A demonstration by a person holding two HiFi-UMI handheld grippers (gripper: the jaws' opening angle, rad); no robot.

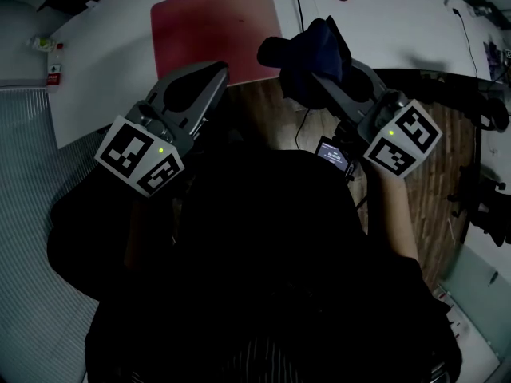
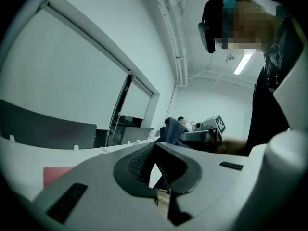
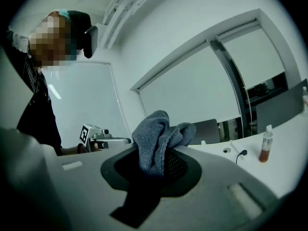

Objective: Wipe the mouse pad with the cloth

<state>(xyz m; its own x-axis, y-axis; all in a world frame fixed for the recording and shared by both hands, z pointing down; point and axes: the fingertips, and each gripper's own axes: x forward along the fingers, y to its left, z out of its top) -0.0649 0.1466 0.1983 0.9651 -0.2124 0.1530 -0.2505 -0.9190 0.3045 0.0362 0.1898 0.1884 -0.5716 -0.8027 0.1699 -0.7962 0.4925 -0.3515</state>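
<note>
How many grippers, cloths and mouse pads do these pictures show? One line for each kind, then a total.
Grippers: 2 (left gripper, right gripper)
Cloths: 1 (blue cloth, in the right gripper)
Mouse pads: 1 (red mouse pad)
Total: 4

This is looking like an office or lab room: a long white table [image 1: 104, 62] is standing on a wood-plank floor [image 1: 263, 118], pale roller blinds [image 3: 192, 85] are covering tall windows, a strip light [image 2: 243, 64] is glowing on the white ceiling near exposed pipes [image 2: 178, 42], a grey chair back [image 3: 209, 129] is showing behind the table, and a black cable [image 1: 299, 6] is trailing across the tabletop.
</note>
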